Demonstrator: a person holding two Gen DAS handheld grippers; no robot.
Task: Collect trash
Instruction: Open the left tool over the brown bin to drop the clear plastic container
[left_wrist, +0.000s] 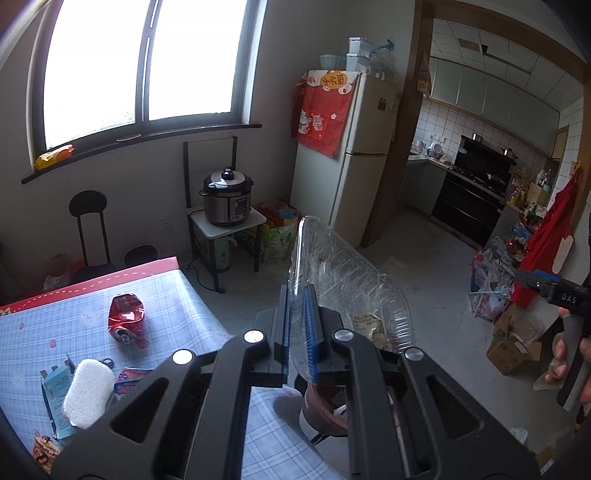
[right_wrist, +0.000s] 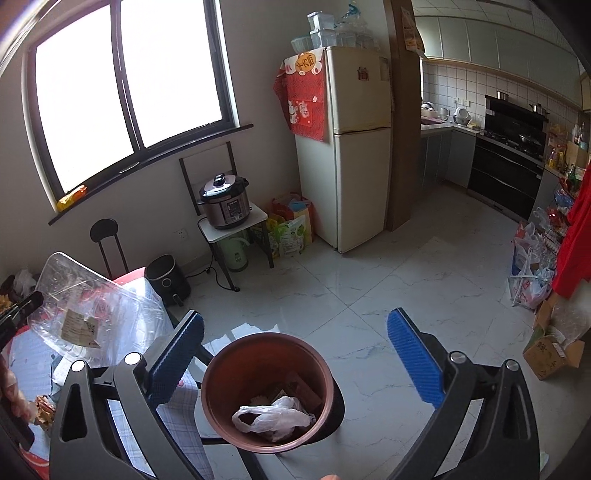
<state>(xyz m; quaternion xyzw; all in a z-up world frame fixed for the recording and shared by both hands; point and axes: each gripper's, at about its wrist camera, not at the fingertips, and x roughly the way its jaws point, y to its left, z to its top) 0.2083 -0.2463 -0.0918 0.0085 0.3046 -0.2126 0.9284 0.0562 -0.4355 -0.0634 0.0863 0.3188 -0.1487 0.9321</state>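
Note:
My left gripper (left_wrist: 297, 325) is shut on the edge of a clear plastic food container (left_wrist: 343, 280), held up past the table's right edge; the same clear plastic food container (right_wrist: 88, 310) shows at the left of the right wrist view. My right gripper (right_wrist: 295, 354) stands wide open above a brown trash bin (right_wrist: 266, 391), nothing between its fingers. A crumpled white plastic bag (right_wrist: 273, 417) and scraps lie in the bin. A crushed red can (left_wrist: 125, 317), a white sponge (left_wrist: 88, 395) and torn wrappers (left_wrist: 55, 391) lie on the checked tablecloth (left_wrist: 177, 302).
A pressure cooker (right_wrist: 225, 203) sits on a small stand by the wall, with an air fryer (right_wrist: 168, 280) on the floor. A fridge (right_wrist: 354, 147) stands behind. Bags and cardboard boxes (right_wrist: 550, 347) crowd the right side. A black stool (left_wrist: 88, 229) is beyond the table.

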